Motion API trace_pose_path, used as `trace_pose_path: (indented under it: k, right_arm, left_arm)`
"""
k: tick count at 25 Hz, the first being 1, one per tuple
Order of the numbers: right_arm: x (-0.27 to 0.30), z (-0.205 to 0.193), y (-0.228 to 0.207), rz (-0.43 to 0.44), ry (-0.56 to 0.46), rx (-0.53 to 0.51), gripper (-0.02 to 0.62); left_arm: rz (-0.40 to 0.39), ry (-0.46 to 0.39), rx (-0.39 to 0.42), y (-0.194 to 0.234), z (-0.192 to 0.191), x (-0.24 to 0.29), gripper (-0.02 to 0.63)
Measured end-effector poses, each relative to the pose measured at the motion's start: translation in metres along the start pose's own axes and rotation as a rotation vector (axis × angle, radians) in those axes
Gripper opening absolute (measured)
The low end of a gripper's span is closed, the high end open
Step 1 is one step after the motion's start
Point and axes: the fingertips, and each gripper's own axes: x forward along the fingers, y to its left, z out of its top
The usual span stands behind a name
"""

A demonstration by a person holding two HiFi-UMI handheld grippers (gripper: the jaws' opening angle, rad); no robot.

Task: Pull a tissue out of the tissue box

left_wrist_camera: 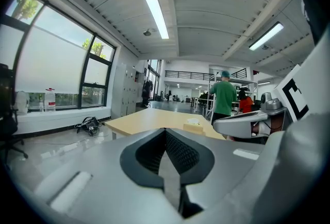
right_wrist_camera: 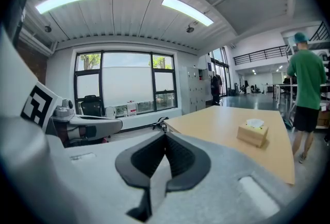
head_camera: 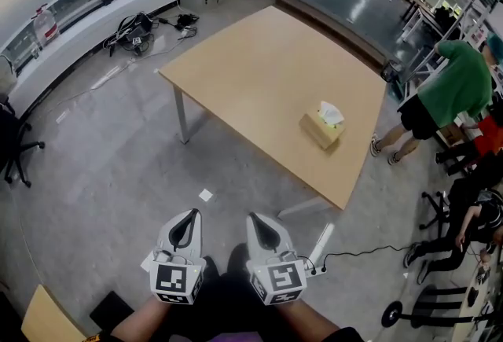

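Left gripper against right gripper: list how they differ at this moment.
The left gripper is at the head view's left. The right gripper is beside it, nearer the tissue box. The left gripper's marker cube bears a different square pattern from the right gripper's marker cube. Both are shut and empty, over the floor, short of the table.

A pale wooden table [head_camera: 259, 81] stands mid-room. A person in a green shirt [head_camera: 460, 85] leans near its right side, and tangled cables [head_camera: 135, 30] lie under the window.
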Motion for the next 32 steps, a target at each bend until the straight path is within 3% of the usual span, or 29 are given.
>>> trace_pose_path:
  k: [9,15,25,32]
  right_arm:
    - [0.058,0.003,-0.028,0.033,-0.01,0.023,-0.008]
    - [0.104,0.027,-0.065,0.044,-0.021,0.037,-0.008]
    - [0.157,0.039,-0.145,0.033,-0.014,0.075,-0.008]
    - [0.169,0.045,-0.19,-0.023,-0.022,0.119,-0.008]
  left_arm:
    - [0.057,0.021,-0.009,0.028,-0.006,0.049,0.018]
    - [0.057,0.009,0.012,0.037,0.023,0.109,0.018]
    - [0.011,0.035,0.044,0.016,0.044,0.215,0.018]
    - [-0.053,0.076,0.087,-0.005,0.056,0.263,0.018]
